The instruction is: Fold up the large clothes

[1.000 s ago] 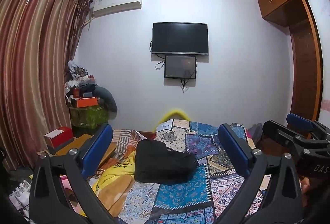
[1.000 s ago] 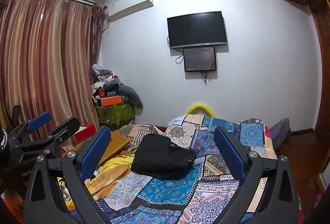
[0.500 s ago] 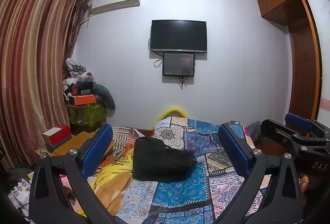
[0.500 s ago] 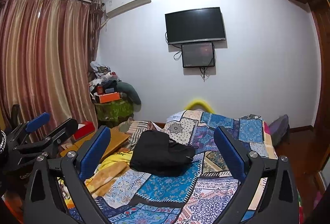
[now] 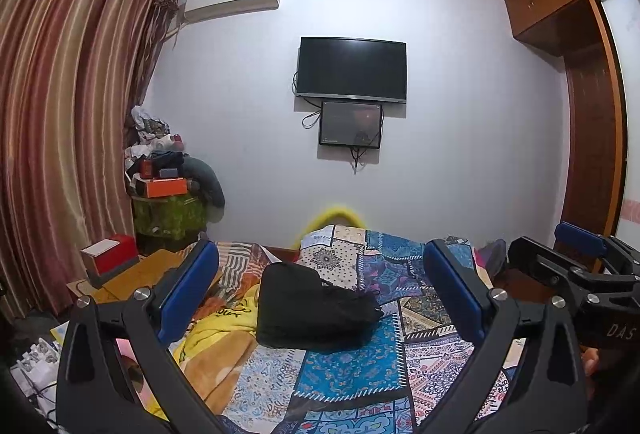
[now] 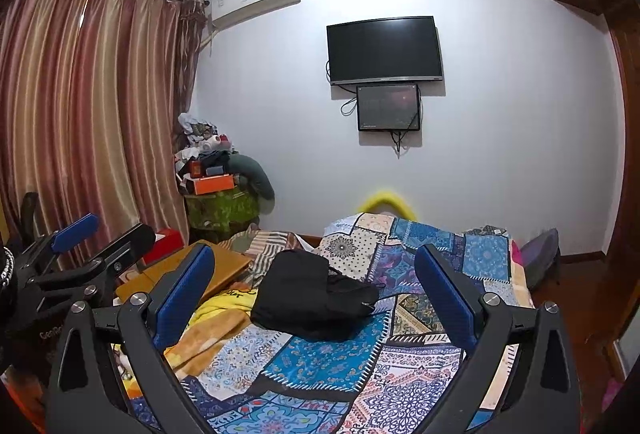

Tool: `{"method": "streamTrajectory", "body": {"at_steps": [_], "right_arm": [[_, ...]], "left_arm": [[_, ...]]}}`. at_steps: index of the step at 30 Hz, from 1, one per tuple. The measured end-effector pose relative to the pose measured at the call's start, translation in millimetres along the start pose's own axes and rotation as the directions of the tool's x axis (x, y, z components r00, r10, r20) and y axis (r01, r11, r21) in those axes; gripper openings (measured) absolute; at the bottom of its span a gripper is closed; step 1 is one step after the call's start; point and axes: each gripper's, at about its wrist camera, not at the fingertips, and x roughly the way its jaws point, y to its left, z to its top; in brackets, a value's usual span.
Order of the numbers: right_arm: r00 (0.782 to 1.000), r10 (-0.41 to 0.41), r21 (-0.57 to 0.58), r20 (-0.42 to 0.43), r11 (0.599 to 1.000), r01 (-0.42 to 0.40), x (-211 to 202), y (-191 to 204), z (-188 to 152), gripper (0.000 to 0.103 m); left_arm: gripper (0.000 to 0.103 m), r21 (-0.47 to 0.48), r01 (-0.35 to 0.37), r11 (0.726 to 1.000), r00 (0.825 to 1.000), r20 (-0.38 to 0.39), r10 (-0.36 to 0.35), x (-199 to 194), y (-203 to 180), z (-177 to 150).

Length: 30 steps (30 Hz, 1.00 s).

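walls: pale wall (image 5: 460, 122) | tv (image 5: 352, 69) mounted | left: striped curtains (image 5: 60, 122) | right: wooden wardrobe (image 5: 592, 138)

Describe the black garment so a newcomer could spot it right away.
Start at the bed below the wall TV, covered by a blue patchwork quilt. The black garment lies bundled mid-bed, at the quilt's left edge beside a yellow blanket. It is the only plain dark item on the bed; everything around it is bright or patterned.
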Motion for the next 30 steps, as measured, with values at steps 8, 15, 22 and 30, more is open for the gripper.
{"method": "streamTrajectory", "body": {"at_steps": [8, 15, 22, 30], "right_arm": [[1.000, 0.000, 0.000, -0.006, 1.000, 0.000, 0.3, 0.8, -3.2, 0.100], [1.000, 0.000, 0.003, -0.013, 1.000, 0.001, 1.4, -0.9, -4.2, 0.100], [1.000, 0.000, 0.011, -0.014, 1.000, 0.000, 3.2, -2.6, -5.1, 0.100], [1.000, -0.005, 0.022, -0.017, 1.000, 0.006, 4.1, -4.7, -8.2, 0.100]], "left_arm": [[0.103, -0.015, -0.005, 1.000, 1.000, -0.009, 0.005, 2.2, 3.0, -2.8], [0.103, -0.044, 0.007, 0.999, 1.000, -0.023, -0.008, 6.3, 6.5, -3.6], [0.103, -0.045, 0.027, 0.999, 0.999, -0.039, -0.029, 9.0, 7.6, -3.4], [0.103, -0.030, 0.027, 0.999, 0.998, -0.049, -0.029, 9.6, 3.6, -5.9]]}}
